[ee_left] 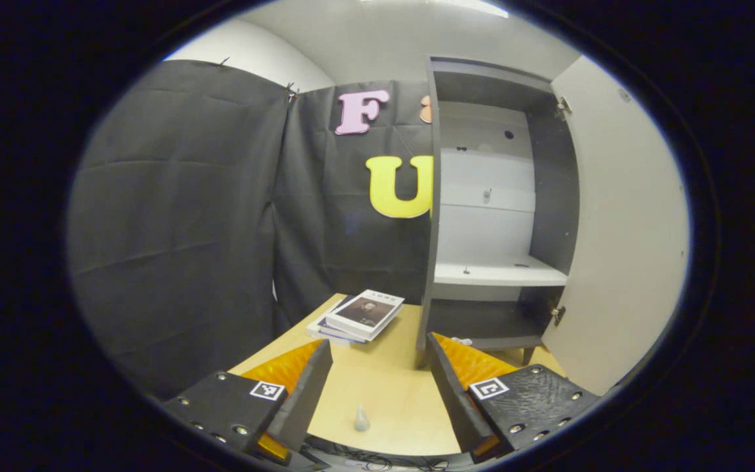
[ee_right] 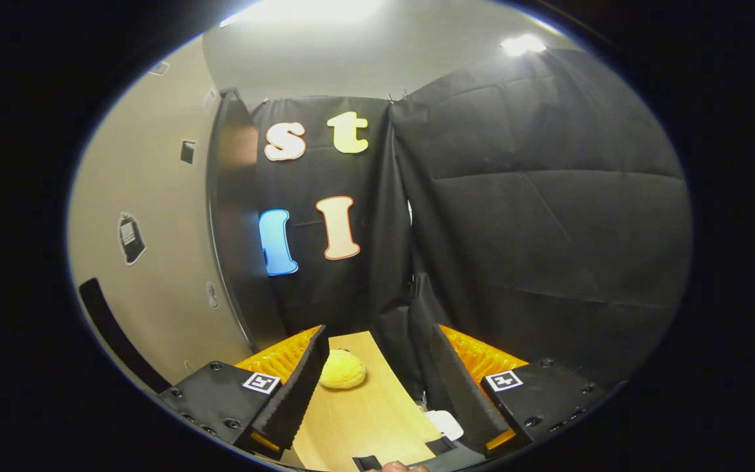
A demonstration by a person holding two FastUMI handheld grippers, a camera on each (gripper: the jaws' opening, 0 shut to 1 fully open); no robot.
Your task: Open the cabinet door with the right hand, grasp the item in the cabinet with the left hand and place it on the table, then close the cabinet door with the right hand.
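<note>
On the wooden table — books beside open cabinet.

You have almost nothing to read here. In the left gripper view, the top book of the stack near the worktop's far edge carries a short line of print above its cover picture, too small to make out. In the right gripper view, the dark sticker on the cabinet door's pale face has a white patch of print, also illegible.
</note>
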